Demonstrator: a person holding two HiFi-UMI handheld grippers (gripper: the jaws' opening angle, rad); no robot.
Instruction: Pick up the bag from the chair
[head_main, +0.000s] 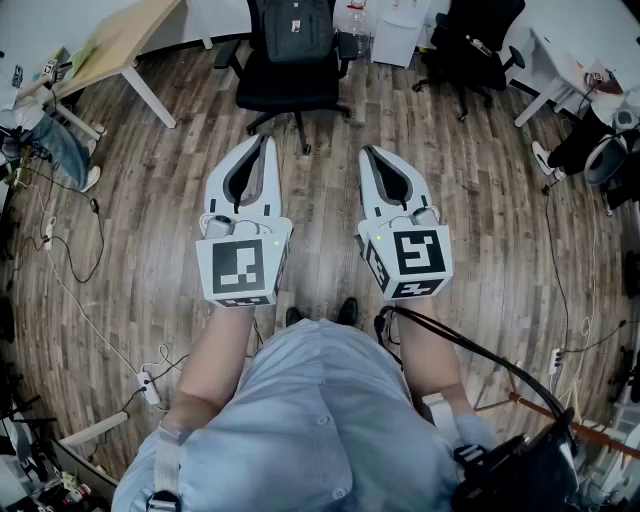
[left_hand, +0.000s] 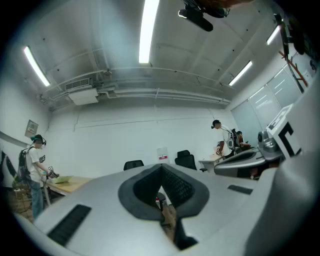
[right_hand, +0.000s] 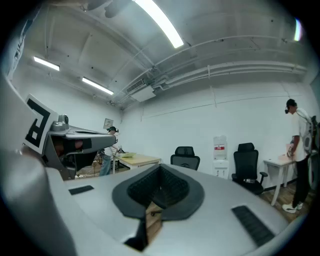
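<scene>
A dark backpack (head_main: 295, 28) rests on a black office chair (head_main: 290, 85) at the top middle of the head view. Both grippers are held side by side over the wooden floor, pointing at the chair and short of it. My left gripper (head_main: 263, 140) is shut with nothing in it, its tips near the chair's base. My right gripper (head_main: 367, 152) is also shut and empty. In the left gripper view the left gripper (left_hand: 161, 168) has its jaws closed tip to tip, as does the right gripper (right_hand: 160, 168) in its own view. The chair's back (right_hand: 185, 156) shows beyond them.
A wooden desk (head_main: 120, 40) stands at the far left, and a water dispenser (head_main: 400, 30) and a second black chair (head_main: 470, 40) at the far right. Cables (head_main: 60, 260) and a power strip (head_main: 148, 385) lie on the floor at left. People (left_hand: 34, 170) stand by the walls.
</scene>
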